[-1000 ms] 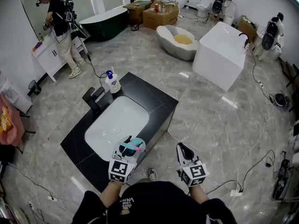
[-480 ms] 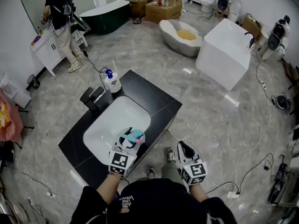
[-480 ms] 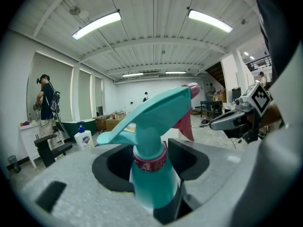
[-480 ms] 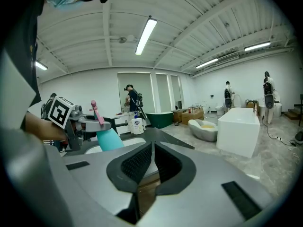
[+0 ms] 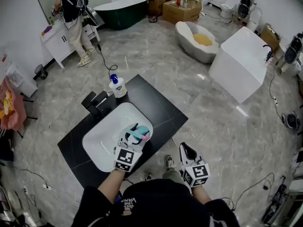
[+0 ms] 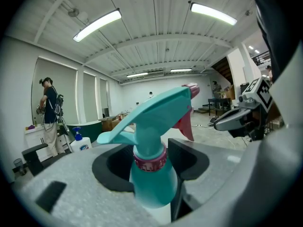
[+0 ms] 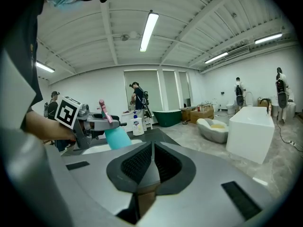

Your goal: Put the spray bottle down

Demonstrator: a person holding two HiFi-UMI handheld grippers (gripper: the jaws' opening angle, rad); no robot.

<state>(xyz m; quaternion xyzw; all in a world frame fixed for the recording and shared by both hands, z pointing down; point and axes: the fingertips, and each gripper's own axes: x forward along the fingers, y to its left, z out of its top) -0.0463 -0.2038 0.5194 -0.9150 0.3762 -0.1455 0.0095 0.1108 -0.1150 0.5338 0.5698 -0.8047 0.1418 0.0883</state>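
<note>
While the bottle (image 6: 154,174) hangs in the left gripper (image 5: 128,143), the task is at the carry step: nothing has been set down yet. The jaws of that gripper stand partly apart and press on the bottle's body just below the pink collar, one pad on each side. The bottle is upright, with its teal trigger head above the jaws. From the head view it is over the near edge of the white sink (image 5: 102,136), which is set into the black counter (image 5: 158,105), and it does not touch either.

The right gripper (image 7: 150,164) is beside the counter's near corner. Its jaws are closed together with nothing between them.

The next move probably calls for a flat landing place. The bare counter to the right of the sink looks suitable, well apart from the soap bottle (image 5: 117,86) and the tap (image 5: 94,102). The bottle should be lowered upright until its base rests, and only then should the jaws spread. Releasing it over the basin's slope risks a tip.
</note>
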